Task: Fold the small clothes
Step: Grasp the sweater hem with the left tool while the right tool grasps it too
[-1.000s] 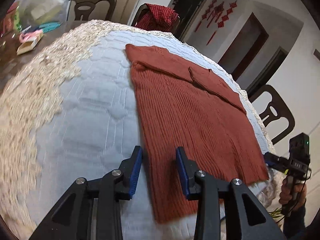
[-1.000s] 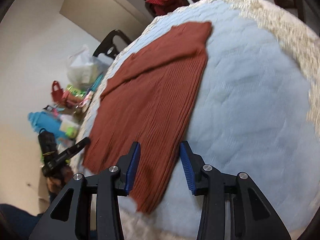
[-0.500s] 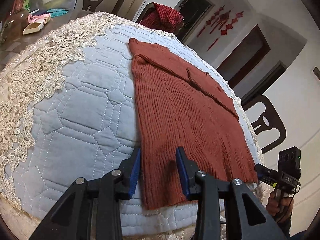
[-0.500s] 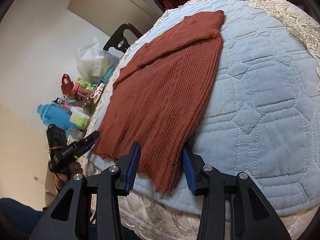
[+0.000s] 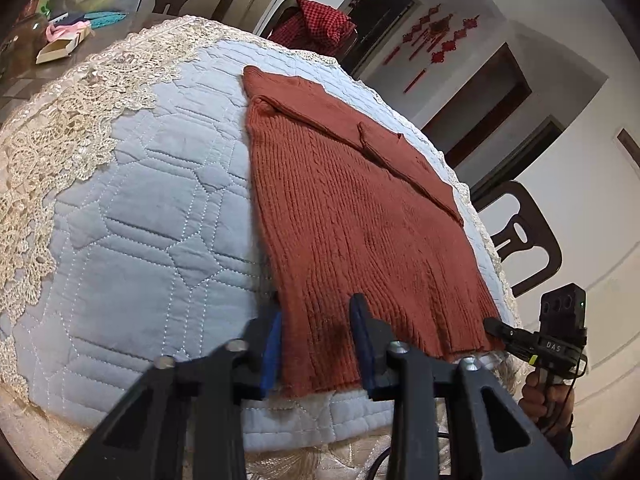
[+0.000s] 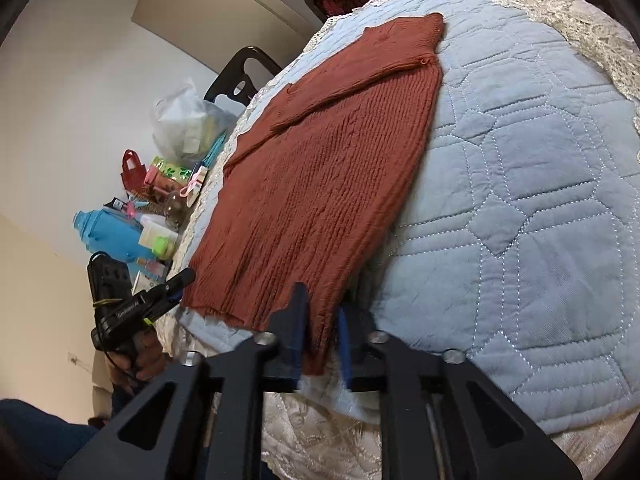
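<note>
Sweater: rust knit sweater (image 5: 352, 216) lies flat on the blue quilted pad (image 5: 152, 240) covering the counter, sleeves folded across its far end.
Left claw (image 5: 316, 344): jaws spread, straddling the sweater's near left hem corner, not yet pinched.
Right claw (image 6: 320, 336): jaws narrowed around the near right hem corner; contact unclear.
Purpose: probably both corners lifted to fold the hem away.

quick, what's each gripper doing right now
Left gripper: open, jaws astride the sweater hem corner.
Right gripper: closing on the other hem corner; firm grip cannot be told.
</note>
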The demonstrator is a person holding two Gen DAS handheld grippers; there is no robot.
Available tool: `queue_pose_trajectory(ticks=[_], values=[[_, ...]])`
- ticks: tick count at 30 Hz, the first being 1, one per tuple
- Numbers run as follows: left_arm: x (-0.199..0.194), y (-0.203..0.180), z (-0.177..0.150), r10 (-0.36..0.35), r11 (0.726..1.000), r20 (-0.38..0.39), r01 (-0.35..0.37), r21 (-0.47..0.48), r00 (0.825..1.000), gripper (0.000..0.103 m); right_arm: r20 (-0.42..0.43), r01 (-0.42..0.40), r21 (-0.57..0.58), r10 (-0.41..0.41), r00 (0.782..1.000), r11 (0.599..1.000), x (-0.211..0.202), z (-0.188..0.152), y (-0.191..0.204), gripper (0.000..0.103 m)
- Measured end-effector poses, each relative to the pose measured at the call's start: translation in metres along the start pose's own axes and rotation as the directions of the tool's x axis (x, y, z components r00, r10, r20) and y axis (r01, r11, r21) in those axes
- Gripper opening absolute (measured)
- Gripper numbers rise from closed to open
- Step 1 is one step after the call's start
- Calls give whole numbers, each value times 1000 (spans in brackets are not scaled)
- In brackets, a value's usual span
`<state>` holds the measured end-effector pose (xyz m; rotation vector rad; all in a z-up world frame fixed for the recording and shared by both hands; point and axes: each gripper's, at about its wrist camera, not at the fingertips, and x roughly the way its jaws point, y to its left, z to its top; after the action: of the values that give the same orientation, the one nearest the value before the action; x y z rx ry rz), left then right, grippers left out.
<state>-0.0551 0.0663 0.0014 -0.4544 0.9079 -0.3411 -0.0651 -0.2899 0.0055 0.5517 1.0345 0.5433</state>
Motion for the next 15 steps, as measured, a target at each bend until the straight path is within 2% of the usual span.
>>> queue_pose_trajectory(ticks=[1,5,10,13,15], values=[[4,0,-1,-4,1000,-20,3,-4,1000,7,3,-7,5,7,1000,1000,0,0,-1,8],[-1,-4,-2,4,1000,9,-4,17,1000,7,30,-13,1,13,999,1000,-7,-2,-1,7],[-26,7,-2,-7,1000,67,8,-4,998,7,133,-15,24,12,991,1000,-44,-4,-10,6],[-37,16,-10,-18,999,73,21,-31,997,7,174,-1,38,-5,985,999,-66,-8,-17,5],[-38,19,-18,-20,999,60,22,-32,998,7,173,7,48,-16,985,999,-71,-13,-20,5]])
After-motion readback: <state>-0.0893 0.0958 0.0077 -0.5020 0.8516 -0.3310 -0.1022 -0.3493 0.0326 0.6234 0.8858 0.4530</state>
